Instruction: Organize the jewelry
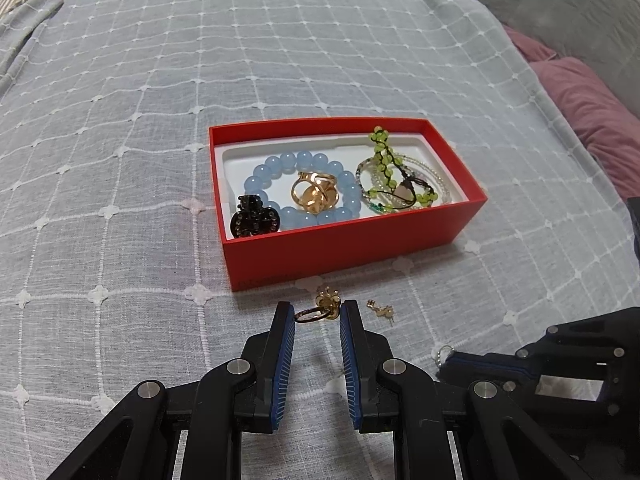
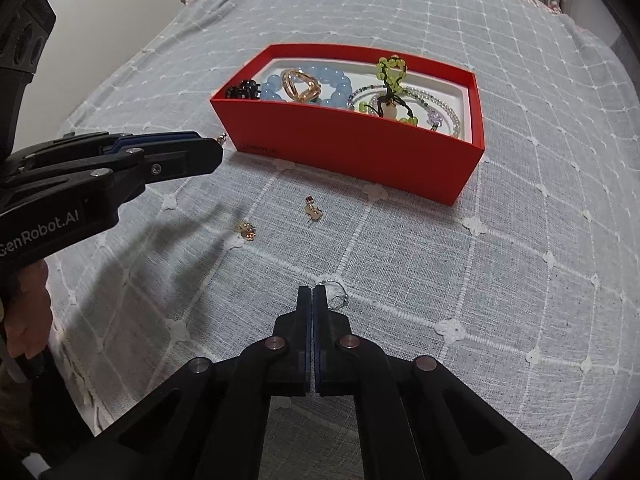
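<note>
Two hand-held grippers work over the bed. The left hand-held gripper (image 1: 317,315) grasps a gold earring (image 1: 320,309) between its blue pads (image 1: 287,344), lifted just short of the red box (image 1: 344,248). The right hand-held gripper (image 2: 312,294) is clenched tight; a small silver ring (image 2: 335,294) sits at its tips, though whether it is truly pinched I cannot tell. Another earring (image 2: 313,211) lies on the bedspread (image 2: 500,260). Lift slowly and test the hold, then carry over the box wall before letting go.
</note>
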Demonstrator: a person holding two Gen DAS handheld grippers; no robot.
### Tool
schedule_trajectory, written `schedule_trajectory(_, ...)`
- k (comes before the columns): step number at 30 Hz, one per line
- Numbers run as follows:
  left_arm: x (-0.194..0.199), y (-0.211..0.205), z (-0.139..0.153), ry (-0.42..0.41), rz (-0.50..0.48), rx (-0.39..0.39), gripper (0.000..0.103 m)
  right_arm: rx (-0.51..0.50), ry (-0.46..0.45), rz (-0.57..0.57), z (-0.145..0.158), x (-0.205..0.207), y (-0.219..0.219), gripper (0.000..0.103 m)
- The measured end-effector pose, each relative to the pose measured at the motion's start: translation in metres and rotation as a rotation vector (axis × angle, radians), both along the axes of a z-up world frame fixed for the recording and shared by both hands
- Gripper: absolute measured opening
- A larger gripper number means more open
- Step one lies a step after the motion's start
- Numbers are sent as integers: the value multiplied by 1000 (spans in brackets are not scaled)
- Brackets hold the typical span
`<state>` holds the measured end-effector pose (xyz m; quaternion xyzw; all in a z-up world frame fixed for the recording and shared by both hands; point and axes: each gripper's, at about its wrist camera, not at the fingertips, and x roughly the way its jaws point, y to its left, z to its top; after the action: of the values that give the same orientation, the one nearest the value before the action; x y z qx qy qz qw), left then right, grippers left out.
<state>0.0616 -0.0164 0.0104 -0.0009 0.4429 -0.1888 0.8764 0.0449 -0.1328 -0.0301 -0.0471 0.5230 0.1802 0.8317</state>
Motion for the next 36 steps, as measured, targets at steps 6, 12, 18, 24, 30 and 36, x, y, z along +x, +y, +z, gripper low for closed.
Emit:
schedule_trajectory(6, 0, 1, 0, 0, 1, -5, 18, 84, -7, -13, 9, 3, -15, 0)
schedule_trajectory(12, -1, 0, 1, 1, 1, -8, 18, 133, 0, -69, 6, 12, -34, 5)
schedule_trajectory(18, -1, 0, 1, 1, 1, -7, 18, 96, -2, -33, 2, 7, -23, 41)
schedule_trajectory(24, 0, -1, -1, 5, 3, -2, 18, -2, -1, -23, -9, 6, -8, 47)
schedule_trajectory(30, 1, -2, -1, 3, 2, 1, 18, -54, -27, -5, -9, 2, 5, 25)
schedule_trajectory(36, 0, -1, -1, 1, 3, -4, 18, -70, -37, 6, -10, 0, 10, 10)
